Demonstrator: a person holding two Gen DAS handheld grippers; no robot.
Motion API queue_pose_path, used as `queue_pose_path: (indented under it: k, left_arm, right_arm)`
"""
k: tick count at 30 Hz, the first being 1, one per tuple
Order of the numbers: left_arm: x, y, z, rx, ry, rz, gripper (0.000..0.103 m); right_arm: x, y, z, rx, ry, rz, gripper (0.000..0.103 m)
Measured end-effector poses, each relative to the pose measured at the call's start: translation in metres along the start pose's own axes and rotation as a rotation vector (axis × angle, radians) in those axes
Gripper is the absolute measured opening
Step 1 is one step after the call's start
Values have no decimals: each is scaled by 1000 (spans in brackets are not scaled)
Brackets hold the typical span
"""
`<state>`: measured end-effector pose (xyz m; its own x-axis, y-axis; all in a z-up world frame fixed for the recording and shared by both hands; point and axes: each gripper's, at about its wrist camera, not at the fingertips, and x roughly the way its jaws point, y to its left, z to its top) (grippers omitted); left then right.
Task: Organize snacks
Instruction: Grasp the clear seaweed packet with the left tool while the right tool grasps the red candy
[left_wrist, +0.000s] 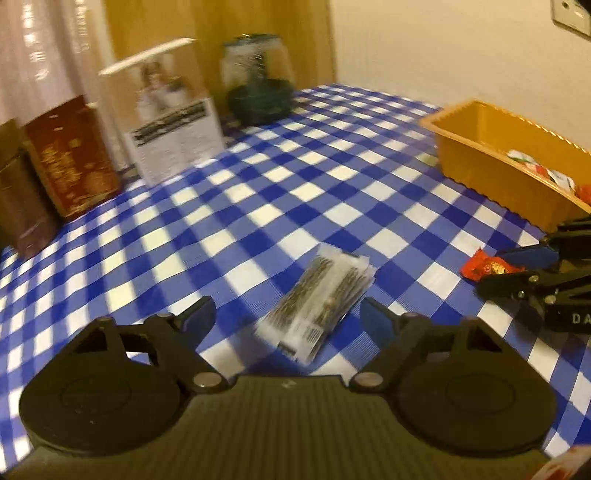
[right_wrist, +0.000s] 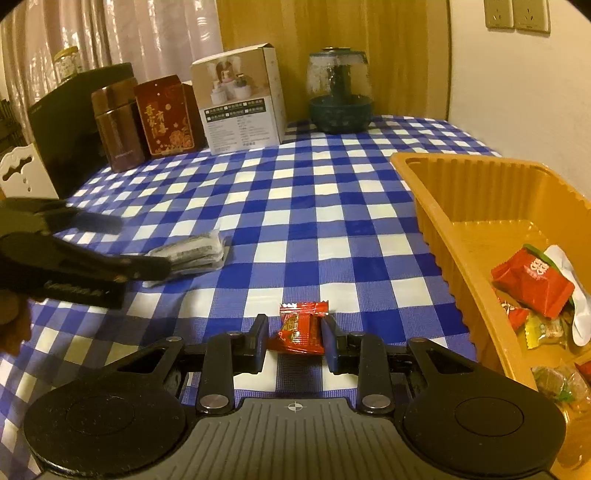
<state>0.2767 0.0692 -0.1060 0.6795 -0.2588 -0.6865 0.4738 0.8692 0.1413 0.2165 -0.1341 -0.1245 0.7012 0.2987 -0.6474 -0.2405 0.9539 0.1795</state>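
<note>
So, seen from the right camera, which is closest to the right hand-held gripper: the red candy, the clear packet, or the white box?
1. Red candy: between the right hand-held gripper fingers.
2. Clear packet: mid-table, to the left, by the other gripper.
3. White box: far table edge, by the curtain.

On the table, boxes and a jar stand behind, a tray right, a packet left, a candy in front.

The left black two-finger hand-held gripper tilted downward with its blue-padded jaws spread wide, nothing pressed between them. The right black hand-held gripper tilted downward too, jaws drawn narrow.
</note>
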Motion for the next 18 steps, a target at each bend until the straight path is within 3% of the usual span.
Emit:
queue_pose_path:
  k: [8, 11, 14, 18]
  left_arm:
    - [30, -5, 12, 80, 77, -86, 69]
    - [34, -2, 13, 46, 99, -127, 55]
    - [30, -2, 13, 8, 121, -125, 48]
    - [17, -5, 7, -119, 148, -108, 42]
  right_arm:
    - [-1, -4, -1, 19, -2, 1, 31]
    - [-2, -3, 0, 18, -5, 6, 31]
    - [-3, -4, -1, 24, -3, 9, 31]
    - [-5, -3, -2, 29, 0, 14, 31]
